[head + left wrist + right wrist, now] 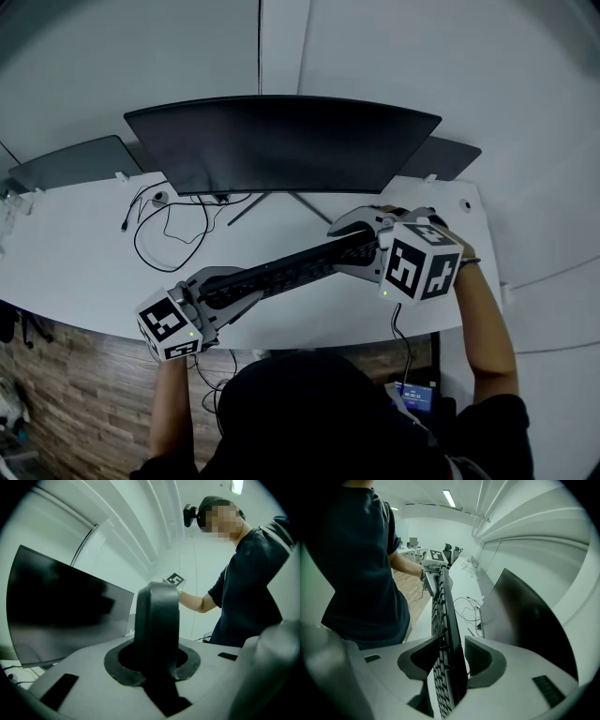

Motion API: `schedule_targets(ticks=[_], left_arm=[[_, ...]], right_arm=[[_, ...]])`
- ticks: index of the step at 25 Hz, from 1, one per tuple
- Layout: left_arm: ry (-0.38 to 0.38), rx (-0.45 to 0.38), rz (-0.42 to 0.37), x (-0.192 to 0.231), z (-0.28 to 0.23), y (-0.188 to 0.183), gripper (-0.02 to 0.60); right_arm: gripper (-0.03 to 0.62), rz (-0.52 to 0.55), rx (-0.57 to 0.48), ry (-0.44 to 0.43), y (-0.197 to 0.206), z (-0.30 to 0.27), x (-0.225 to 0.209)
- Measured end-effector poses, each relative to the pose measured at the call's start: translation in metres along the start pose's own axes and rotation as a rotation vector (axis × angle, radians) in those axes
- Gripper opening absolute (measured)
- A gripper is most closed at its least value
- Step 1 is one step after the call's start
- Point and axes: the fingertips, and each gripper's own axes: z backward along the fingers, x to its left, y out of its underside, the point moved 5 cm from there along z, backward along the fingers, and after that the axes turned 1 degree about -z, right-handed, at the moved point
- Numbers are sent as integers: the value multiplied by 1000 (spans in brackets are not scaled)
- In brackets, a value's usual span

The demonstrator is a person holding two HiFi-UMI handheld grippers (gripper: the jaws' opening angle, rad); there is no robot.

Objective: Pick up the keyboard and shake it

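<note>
We hold the keyboard (281, 272) in front of the monitor (281, 145), off the desk (75, 262), one gripper per end. The left gripper (217, 292) is clamped on the end farther from the monitor. The right gripper (361, 246) is clamped on the end nearer the monitor, w/ a jaw pressed on each face. The keyboard runs diagonally, w/ its key side turned away from the monitor. Its far end hangs out past the desk's front edge, over the wood floor (84, 375).

Around it:
- Loose black cables (169, 225) lie on the desk under the monitor's left half.
- The thin stand legs (281, 202) spread under the monitor's middle, just behind the keyboard's line.
- Two side screens flank the monitor, one at its left (75, 164) and one at its right (450, 155).
- Another cord (401, 337) drops off the desk edge on the monitor's right side.

Edges & room:
- The monitor's lower edge is the nearest hard thing to the right gripper.
- A wall stands close behind the monitor.
- The open side is away from the monitor, towards us.

Writing: the cubes (420, 262) carry b/w square markers only. The key print is too small to read.
</note>
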Motion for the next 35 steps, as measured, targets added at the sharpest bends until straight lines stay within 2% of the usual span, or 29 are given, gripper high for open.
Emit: schedule_targets(ticks=[8, 14, 17, 24, 29, 35], left_arm=[[38, 44, -36, -6, -3, 3, 94], [54, 76, -57, -11, -7, 9, 94], [58, 92, -63, -13, -9, 12, 94], [77, 111, -59, -13, -11, 15, 94], [72, 114, -62, -13, -12, 17, 94], [64, 120, -104, -14, -12, 21, 95]], right_arm=[[175, 9, 91, -129, 14, -24, 24], [170, 15, 154, -174, 28, -42, 41], [127, 24, 166, -171, 34, -47, 45], [115, 17, 191, -196, 37, -51, 49], [103, -5, 217, -168, 38, -53, 49], [98, 1, 233, -122, 38, -54, 50]])
